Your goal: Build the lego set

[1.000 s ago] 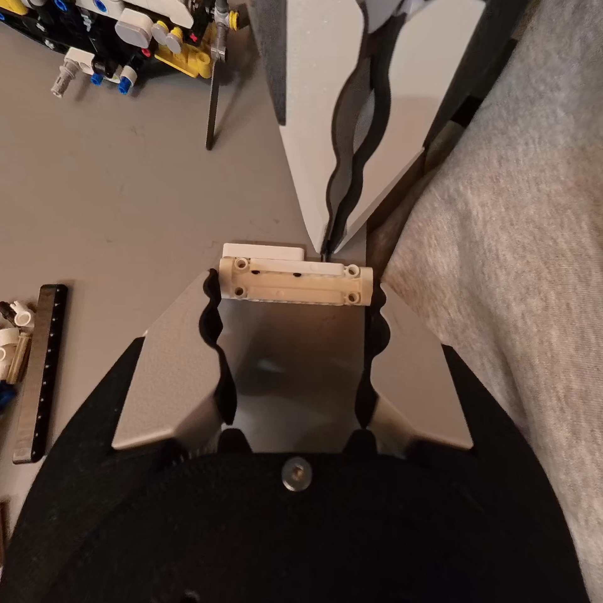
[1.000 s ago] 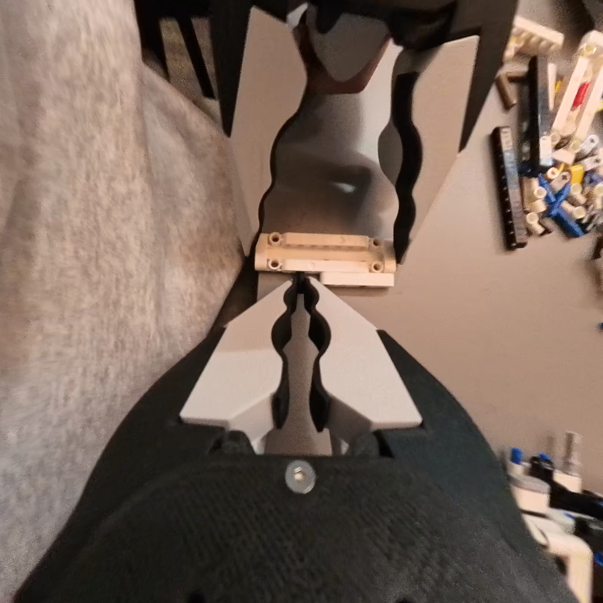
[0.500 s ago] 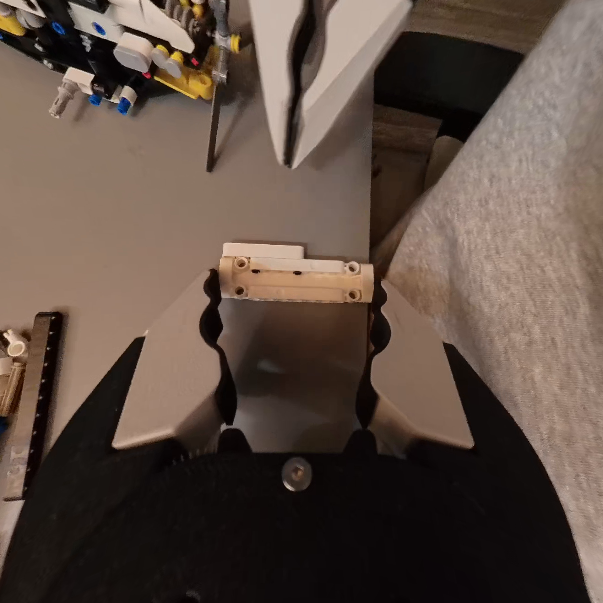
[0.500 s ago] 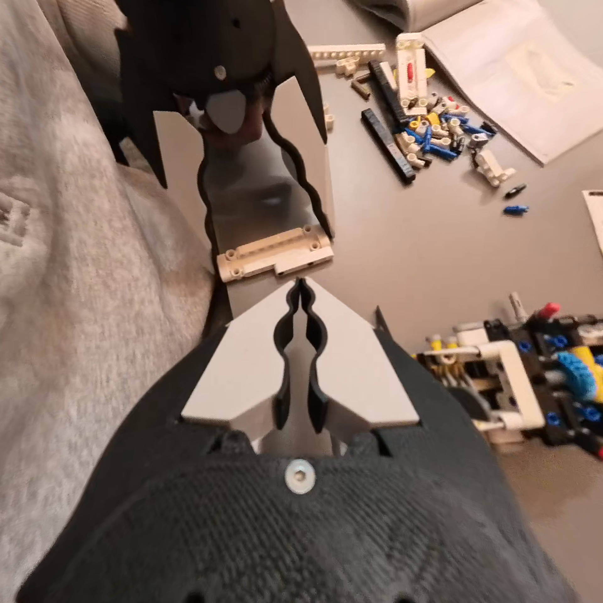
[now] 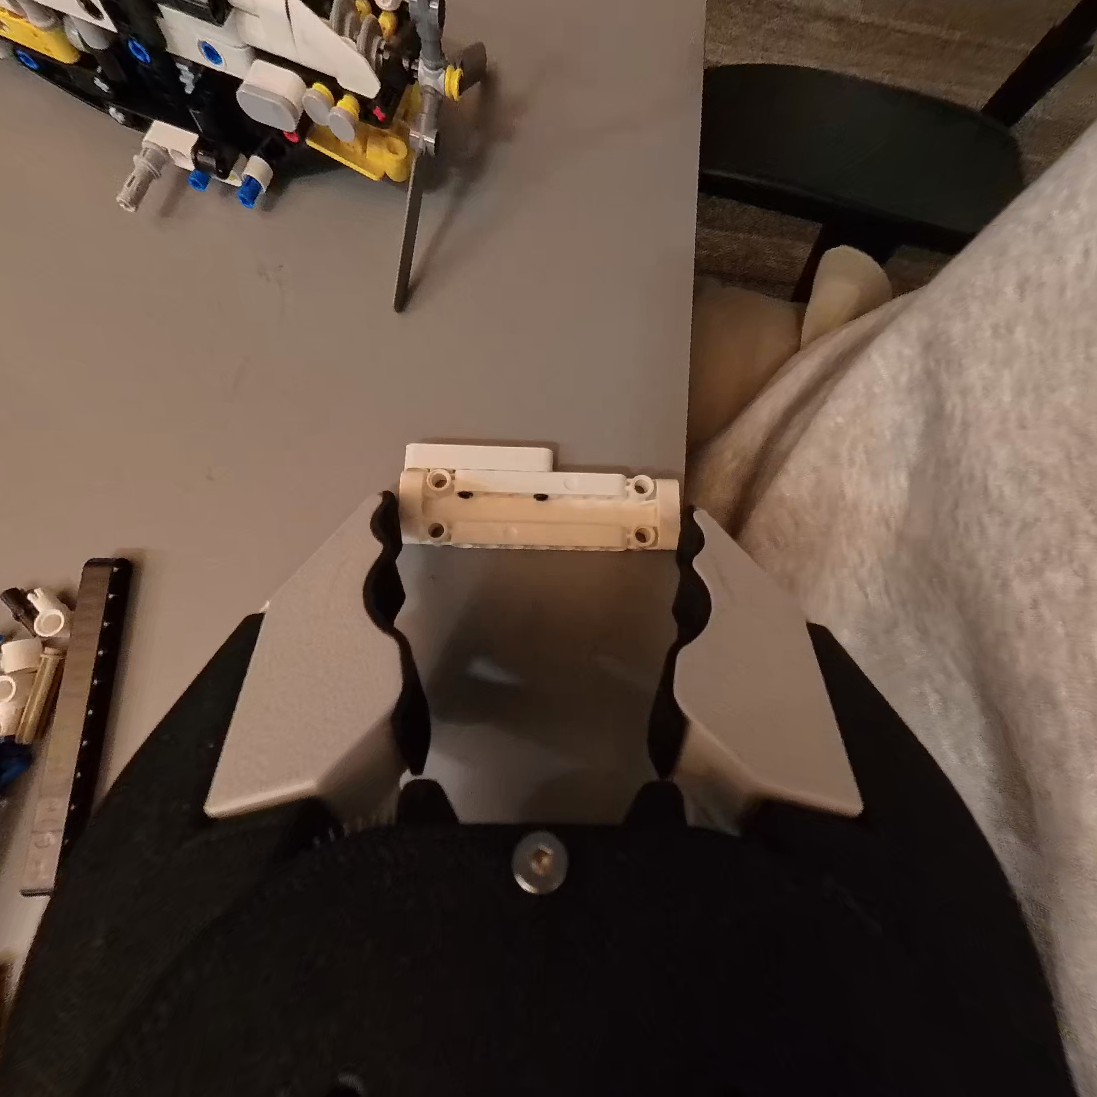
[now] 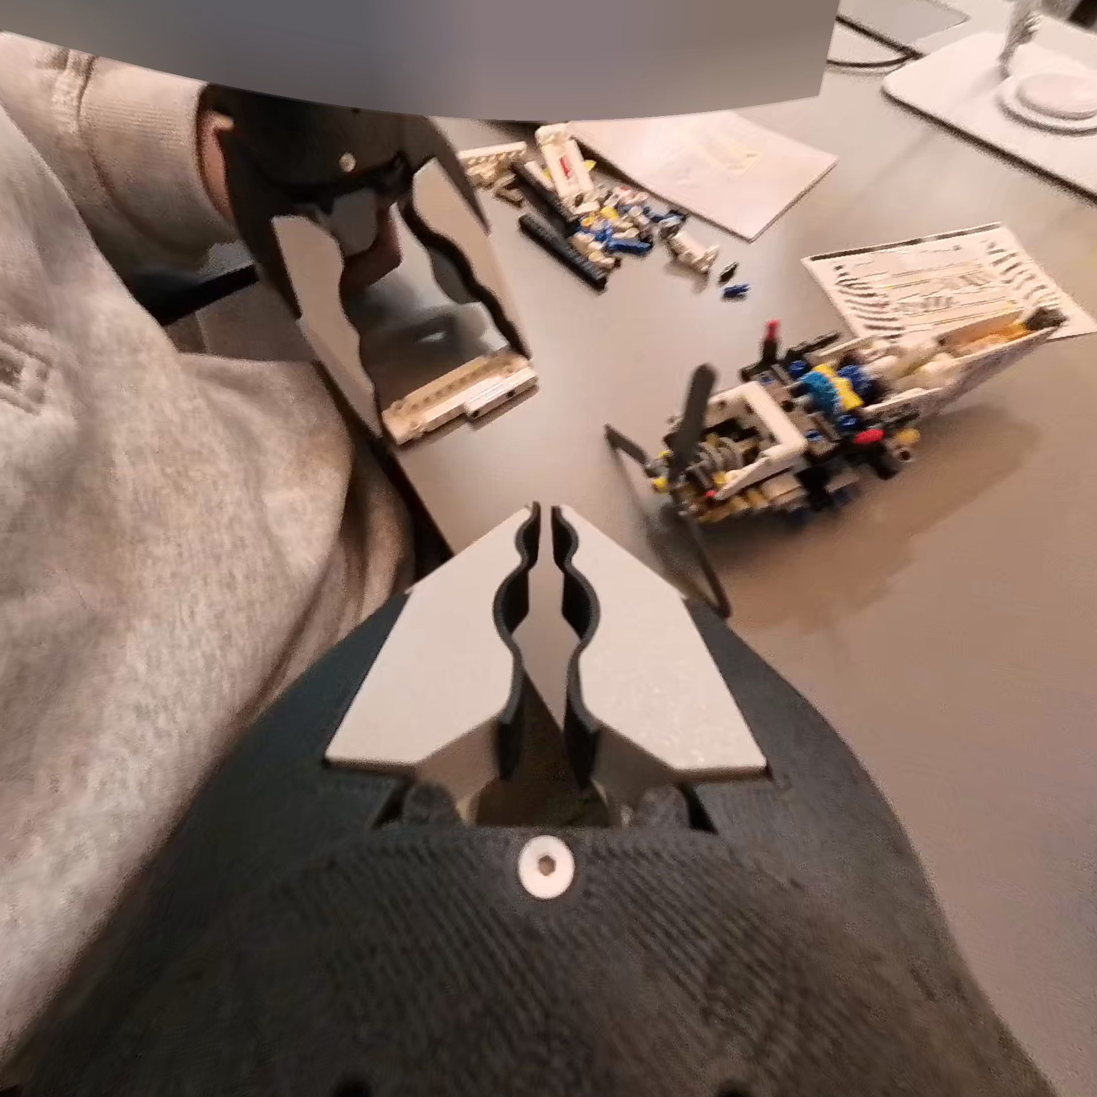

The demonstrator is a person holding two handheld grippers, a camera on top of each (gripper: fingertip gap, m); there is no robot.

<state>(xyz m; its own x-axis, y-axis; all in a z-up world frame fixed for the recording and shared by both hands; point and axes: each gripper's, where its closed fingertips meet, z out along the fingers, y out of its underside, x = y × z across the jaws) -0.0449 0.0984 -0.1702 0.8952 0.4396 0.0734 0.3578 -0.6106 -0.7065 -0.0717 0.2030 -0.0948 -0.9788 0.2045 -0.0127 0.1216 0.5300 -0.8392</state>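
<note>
Held a cream-and-white panel sub-assembly (image 5: 537,507) crosswise between the tips of the left gripper (image 5: 534,522), jaws spread wide yet clamped on its two ends, above the near edge of the grey table (image 5: 237,356). Kept the right gripper (image 6: 545,511) empty over the table — jaws nearly together, only a thin slit between the tips, grasping nothing.

Judged well along but unfinished: stood a sizeable part-built model (image 6: 789,439) with propeller blade, blue and yellow pins showing, well apart from the held panel, not yet joined to it. Lay a pile of loose parts (image 6: 599,225) far across the table beside a black beam (image 6: 561,249) — plenty left to fit.

Showed an open booklet (image 6: 712,172) and a printed sticker sheet (image 6: 938,285); too small and blurred to make out any writing or brand.
</note>
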